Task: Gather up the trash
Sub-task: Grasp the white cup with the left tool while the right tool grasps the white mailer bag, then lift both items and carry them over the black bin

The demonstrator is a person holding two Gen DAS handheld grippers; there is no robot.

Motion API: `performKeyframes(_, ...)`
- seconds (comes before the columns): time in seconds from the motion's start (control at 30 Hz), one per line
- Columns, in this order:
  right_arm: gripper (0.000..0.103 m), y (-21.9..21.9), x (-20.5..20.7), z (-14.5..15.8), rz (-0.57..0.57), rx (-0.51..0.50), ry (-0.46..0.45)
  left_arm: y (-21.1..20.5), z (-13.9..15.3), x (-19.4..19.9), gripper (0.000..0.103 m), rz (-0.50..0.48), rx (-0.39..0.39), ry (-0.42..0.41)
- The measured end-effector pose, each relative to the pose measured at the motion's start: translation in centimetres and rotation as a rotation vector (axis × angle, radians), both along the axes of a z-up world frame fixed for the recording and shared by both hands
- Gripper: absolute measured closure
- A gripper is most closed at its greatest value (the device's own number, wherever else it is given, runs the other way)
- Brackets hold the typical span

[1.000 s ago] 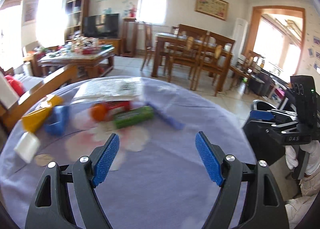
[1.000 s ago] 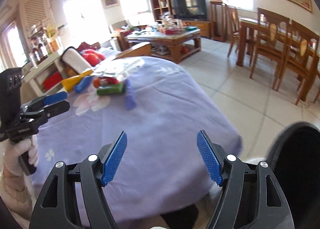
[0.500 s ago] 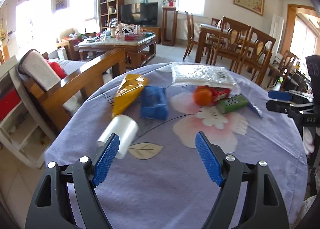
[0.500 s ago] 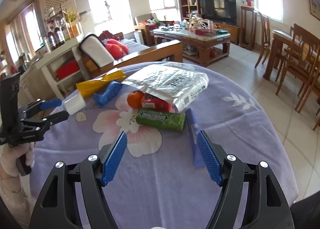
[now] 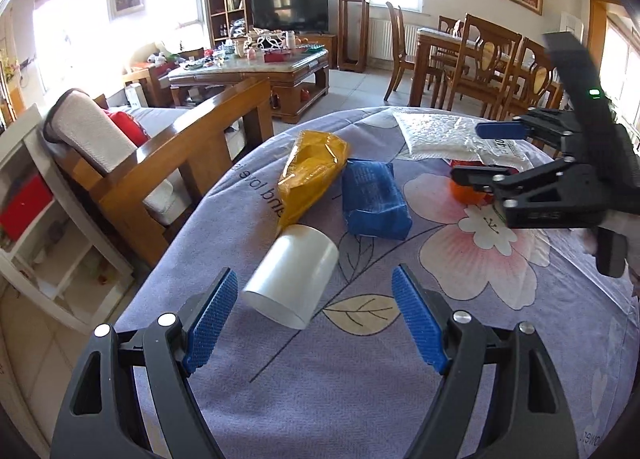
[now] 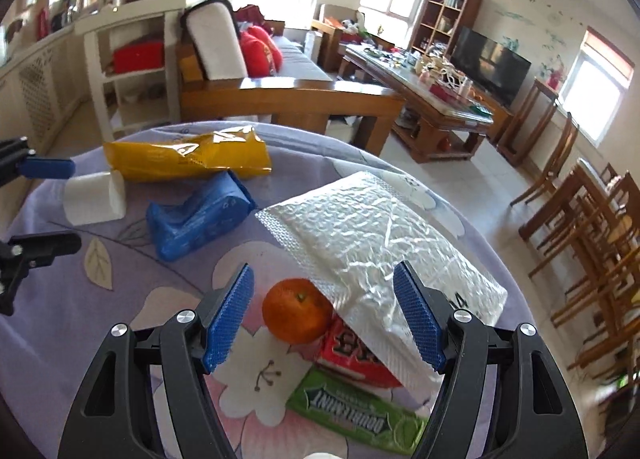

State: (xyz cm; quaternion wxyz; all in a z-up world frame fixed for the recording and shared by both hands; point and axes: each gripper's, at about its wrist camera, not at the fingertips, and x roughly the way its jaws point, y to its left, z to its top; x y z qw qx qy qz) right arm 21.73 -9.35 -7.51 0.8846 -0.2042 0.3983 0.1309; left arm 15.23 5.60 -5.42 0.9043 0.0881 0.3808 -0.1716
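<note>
Trash lies on a round table under a purple flowered cloth (image 5: 320, 387). A white cup (image 5: 292, 279) lies on its side just ahead of my open left gripper (image 5: 314, 275), not touched. Beyond it are a yellow bag (image 5: 310, 175) and a blue packet (image 5: 374, 199). My right gripper (image 6: 324, 271) hangs open over an orange (image 6: 298, 311) and the edge of a silver bubble mailer (image 6: 372, 243). The mailer partly covers a red packet (image 6: 352, 355). A green gum pack (image 6: 356, 415) lies nearest. The right gripper (image 5: 466, 153) also shows from the left wrist.
A wooden sofa (image 5: 160, 163) with a white cushion stands close to the table's left edge, and a white shelf unit (image 5: 44, 251) beside it. A cluttered coffee table (image 5: 256, 67) and dining chairs (image 5: 488, 59) stand farther off on the tiled floor.
Both grippers have come in over the table. The left one swung to the cup's side. The right one rolled and moved from the table's edge to above the orange and mailer.
</note>
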Motion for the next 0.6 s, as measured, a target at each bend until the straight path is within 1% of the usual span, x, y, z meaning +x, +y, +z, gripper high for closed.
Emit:
performKeyframes(0.1,0.031,0.7,1.7,-1.0,-0.004,-0.038,0.002,0.6,0.2,0.2,0.024,0.009,-0.006,-0.002)
performKeyframes(0.17,0.036,0.7,2.3,-1.3,-0.009,-0.057,-0.011,0.8,-0.1,0.5,0.024,0.012,0.005,0.014)
performKeyframes(0.23,0.052,0.8,2.7,-1.2,-0.016,-0.075,-0.019,1.0,-0.3,1.0,0.024,0.008,0.002,0.034)
performKeyframes(0.27,0.055,0.7,2.9,-0.9,-0.018,-0.072,-0.017,1.0,-0.3,1.1,0.024,0.003,0.002,0.037)
performKeyframes(0.33,0.070,0.4,3.0,-0.6,-0.030,-0.062,-0.013,0.9,-0.3,1.4,0.024,-0.008,-0.004,0.046)
performKeyframes(0.4,0.079,0.0,3.0,-0.1,-0.039,-0.049,-0.014,0.9,-0.4,1.8,0.025,-0.027,-0.025,0.067)
performKeyframes(0.43,0.083,-0.1,2.8,0.1,-0.042,-0.042,-0.015,0.9,-0.6,2.0,0.031,-0.040,-0.032,0.079)
performKeyframes(0.47,0.086,-0.4,2.7,0.4,-0.047,-0.031,-0.020,0.7,-0.8,2.2,0.045,-0.051,-0.029,0.097)
performKeyframes(0.5,0.090,-0.6,2.4,0.7,-0.049,-0.022,-0.025,0.4,-1.0,2.3,0.050,-0.054,-0.018,0.116)
performKeyframes(0.53,0.092,-0.8,2.1,1.0,-0.050,-0.010,-0.028,0.3,-1.1,2.4,0.057,-0.058,-0.013,0.124)
performKeyframes(0.57,0.092,-1.1,1.7,1.4,-0.049,0.010,-0.029,0.2,-1.1,2.3,0.062,-0.064,-0.012,0.126)
performKeyframes(0.6,0.093,-1.3,1.3,1.8,-0.048,0.027,-0.031,0.2,-1.1,2.1,0.063,-0.070,-0.014,0.124)
